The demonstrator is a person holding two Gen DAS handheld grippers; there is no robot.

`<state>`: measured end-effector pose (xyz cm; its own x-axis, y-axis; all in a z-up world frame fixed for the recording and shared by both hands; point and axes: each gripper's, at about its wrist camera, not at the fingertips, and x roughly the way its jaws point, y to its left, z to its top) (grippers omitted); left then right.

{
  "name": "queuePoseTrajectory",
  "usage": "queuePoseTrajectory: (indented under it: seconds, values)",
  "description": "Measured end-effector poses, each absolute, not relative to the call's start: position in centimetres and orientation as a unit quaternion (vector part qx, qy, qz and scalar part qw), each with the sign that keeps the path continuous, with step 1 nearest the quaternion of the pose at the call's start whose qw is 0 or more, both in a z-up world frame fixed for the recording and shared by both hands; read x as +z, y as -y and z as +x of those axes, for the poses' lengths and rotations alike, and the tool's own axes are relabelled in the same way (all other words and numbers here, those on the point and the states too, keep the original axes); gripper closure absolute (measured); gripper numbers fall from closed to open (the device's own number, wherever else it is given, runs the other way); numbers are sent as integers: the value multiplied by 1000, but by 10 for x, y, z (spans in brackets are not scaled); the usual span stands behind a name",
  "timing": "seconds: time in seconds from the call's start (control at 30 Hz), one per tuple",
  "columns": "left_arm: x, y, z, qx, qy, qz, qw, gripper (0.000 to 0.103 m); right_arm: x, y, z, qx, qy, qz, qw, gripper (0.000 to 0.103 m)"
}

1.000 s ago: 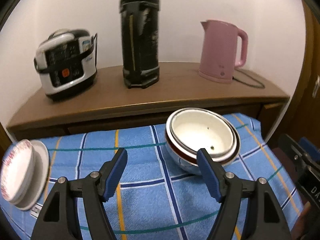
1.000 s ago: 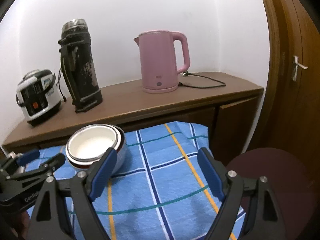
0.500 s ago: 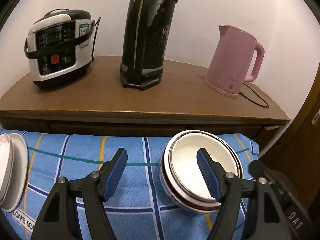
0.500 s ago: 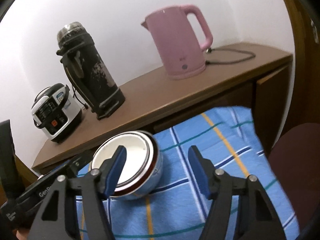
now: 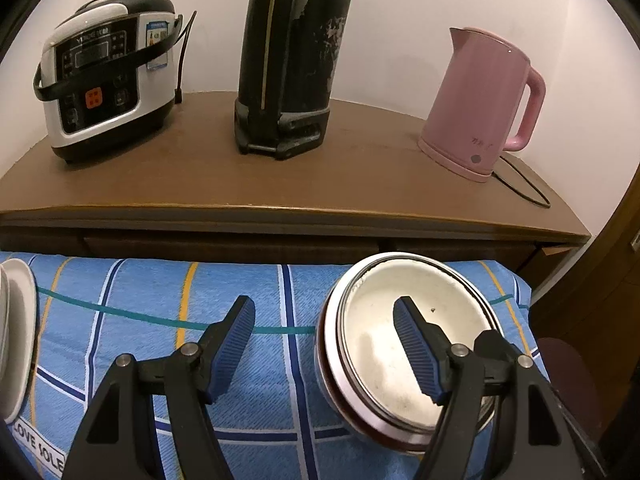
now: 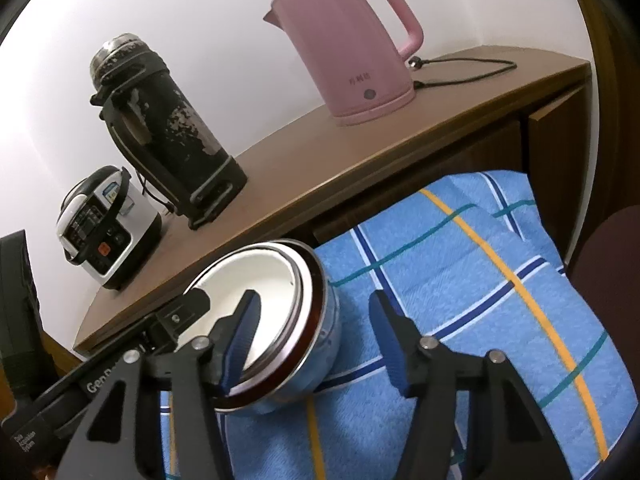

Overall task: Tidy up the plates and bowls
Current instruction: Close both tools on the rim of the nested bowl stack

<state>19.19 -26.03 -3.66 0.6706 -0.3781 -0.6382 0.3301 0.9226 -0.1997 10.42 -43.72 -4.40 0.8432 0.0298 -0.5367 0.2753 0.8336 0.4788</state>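
A stack of nested round bowls with white insides, metal rims and a dark red band (image 5: 404, 344) sits on the blue plaid cloth (image 5: 152, 292) that covers the surface, close to its far right corner. The left hand-held gripper (image 5: 324, 344) is spread wide: its right blue-padded finger (image 5: 416, 356) reaches over the bowl's white interior, while the left finger hangs over bare cloth. The right hand-held gripper (image 6: 316, 340) is also wide open, straddling the bowl's right wall, with one finger (image 6: 242, 340) inside the rim and the other outside over the cloth; whether either touches the bowl cannot be told. White plates (image 5: 16, 340) lie at the cloth's left edge. Behind, a brown wooden sideboard (image 5: 280, 184) carries a white and black rice cooker (image 5: 108, 72), a tall worn black thermos (image 5: 292, 56) and a pink electric kettle (image 5: 484, 104).
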Motion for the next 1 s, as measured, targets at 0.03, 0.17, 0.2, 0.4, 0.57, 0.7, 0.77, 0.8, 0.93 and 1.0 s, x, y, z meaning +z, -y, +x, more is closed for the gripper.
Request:
queuePoseTrajectory:
  seconds: [0.03,0.17,0.2,0.4,0.57,0.7,0.77,0.8,0.93,1.0]
  values:
    - [-37,262,193,-193,-357,-32,913,33,-45,438,105,-66,-274,282,917,50]
    - [-42,265,196,-191,-363,-26,911,46,-49,436,111,-60,-278,282,916,60]
    - [-43,266,197,-190,-364,-26,912,48,-49,436,112,-58,-279,283,916,62]
    - [-49,267,202,-186,-372,-25,909,50,-49,436,115,-54,-281,287,914,64]
    - [-53,271,205,-192,-379,-23,905,58,-49,437,118,-54,-281,289,913,64]
    - [-55,273,209,-199,-388,-30,899,66,-50,437,120,-56,-285,287,913,64]
    - [-55,274,210,-200,-388,-29,899,66,-50,438,121,-57,-285,288,912,64]
    - [-55,274,210,-201,-387,-28,899,66,-50,438,121,-57,-284,288,913,64]
    - [-57,277,211,-207,-388,-28,898,66,-50,437,122,-57,-284,284,914,64]
    - [-59,276,213,-213,-393,-37,894,66,-51,437,124,-56,-285,284,914,64]
